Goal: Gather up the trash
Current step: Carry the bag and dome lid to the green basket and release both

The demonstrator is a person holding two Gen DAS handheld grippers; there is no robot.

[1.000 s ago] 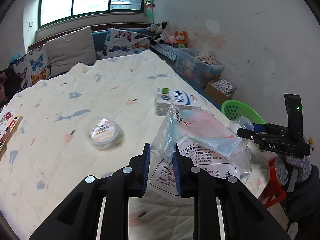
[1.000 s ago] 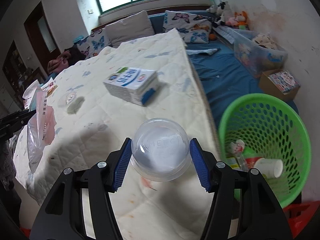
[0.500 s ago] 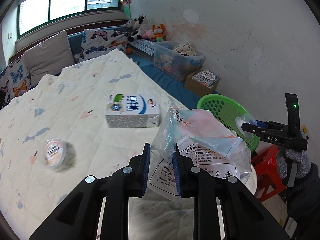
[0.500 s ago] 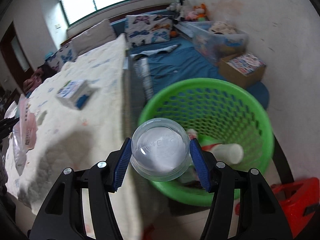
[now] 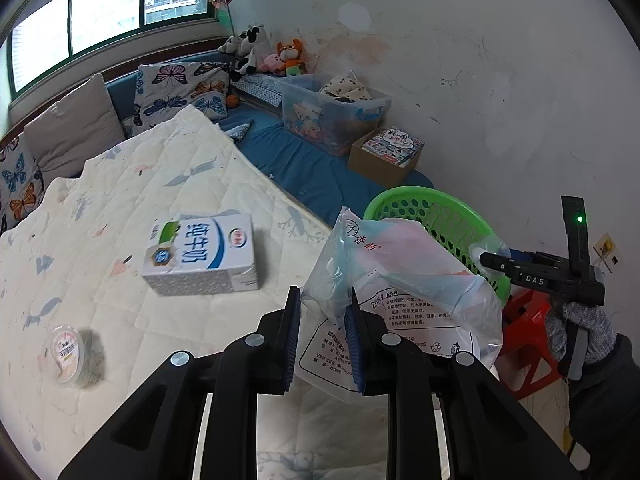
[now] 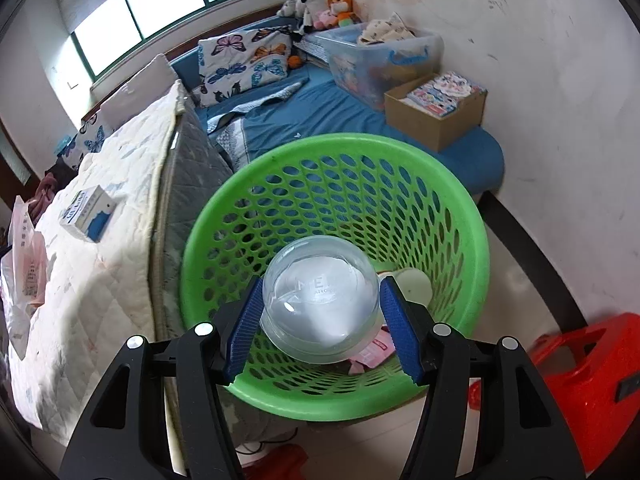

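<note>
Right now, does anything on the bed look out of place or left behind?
Yes. A milk carton lies on its side on the quilt, and a small round tub lies nearby, also tipped over. Both look like trash not yet collected.
</note>
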